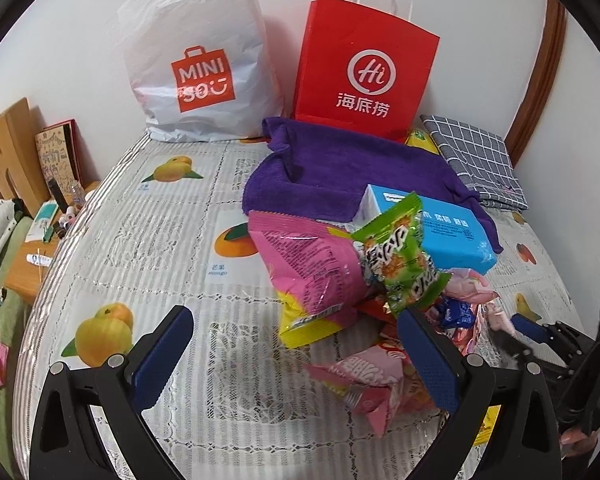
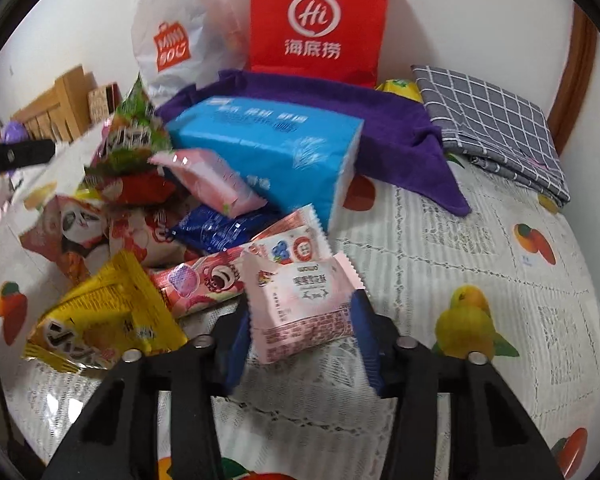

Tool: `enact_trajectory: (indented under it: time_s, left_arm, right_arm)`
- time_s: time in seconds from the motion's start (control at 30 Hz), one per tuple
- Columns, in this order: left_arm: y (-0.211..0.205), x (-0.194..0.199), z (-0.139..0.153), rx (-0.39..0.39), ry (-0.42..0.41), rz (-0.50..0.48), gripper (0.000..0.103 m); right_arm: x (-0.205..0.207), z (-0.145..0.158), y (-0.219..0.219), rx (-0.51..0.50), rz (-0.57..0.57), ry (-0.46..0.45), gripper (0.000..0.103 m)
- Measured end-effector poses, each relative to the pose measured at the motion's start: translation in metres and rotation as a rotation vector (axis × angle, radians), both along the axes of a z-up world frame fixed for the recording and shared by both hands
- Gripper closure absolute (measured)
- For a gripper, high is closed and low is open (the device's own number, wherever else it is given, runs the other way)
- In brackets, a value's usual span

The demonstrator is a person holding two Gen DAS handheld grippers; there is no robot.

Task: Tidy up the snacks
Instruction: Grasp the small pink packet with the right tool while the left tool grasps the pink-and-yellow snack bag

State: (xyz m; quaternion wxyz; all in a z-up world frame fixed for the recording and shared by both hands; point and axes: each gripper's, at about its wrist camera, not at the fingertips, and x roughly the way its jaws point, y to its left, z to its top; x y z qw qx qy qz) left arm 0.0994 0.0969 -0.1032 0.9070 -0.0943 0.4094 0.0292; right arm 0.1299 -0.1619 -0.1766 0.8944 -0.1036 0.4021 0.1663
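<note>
Right gripper (image 2: 300,344) clamps one pink packet (image 2: 300,304); left gripper (image 1: 296,356) gapes wide beside two bags.

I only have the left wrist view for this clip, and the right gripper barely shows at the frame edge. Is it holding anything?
Observer: Yes. In the right wrist view the right gripper has its fingers closed on either side of a pale pink packet.
Reviewer: Any snack over there that my view hides altogether?
Observer: A panda-print packet lies to the left of the dark blue wrapper, on the far side from where the gripper is working.
</note>
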Motion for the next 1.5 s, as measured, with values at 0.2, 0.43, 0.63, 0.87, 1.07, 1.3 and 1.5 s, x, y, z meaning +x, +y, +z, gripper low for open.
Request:
enact_trajectory:
  time_s: [0.2, 0.43, 0.63, 0.87, 1.07, 1.3, 1.5]
  left_arm:
    - [0.004, 0.009, -0.006, -0.009, 0.012, 0.011, 0.001]
    - [0.006, 0.035, -0.017, -0.045, 0.039, 0.013, 0.001]
    - [0.000, 0.060, -0.030, -0.049, 0.073, -0.003, 0.002]
    - [0.000, 0.069, -0.041, -0.133, 0.095, -0.055, 0.063]
    - [0.002, 0.057, -0.028, -0.099, 0.076, -0.050, 0.067]
    - [0.015, 0.031, -0.008, -0.087, 0.045, -0.029, 0.069]
    - [0.020, 0.017, 0.002, -0.088, 0.028, -0.024, 0.071]
  right_arm:
    - [-0.002, 0.012, -0.025, 0.100, -0.096, -0.003, 0.077]
    - [-0.007, 0.011, -0.047, 0.152, -0.190, 0.013, 0.097]
    - [-0.009, 0.009, -0.054, 0.167, -0.212, 0.019, 0.100]
    - [-0.014, 0.016, -0.056, 0.200, -0.211, 0.015, 0.101]
    - [-0.021, 0.031, -0.048, 0.200, -0.187, -0.016, 0.101]
    - [-0.027, 0.042, -0.035, 0.195, -0.160, -0.035, 0.102]
    - [-0.026, 0.032, -0.035, 0.165, -0.168, 0.000, 0.099]
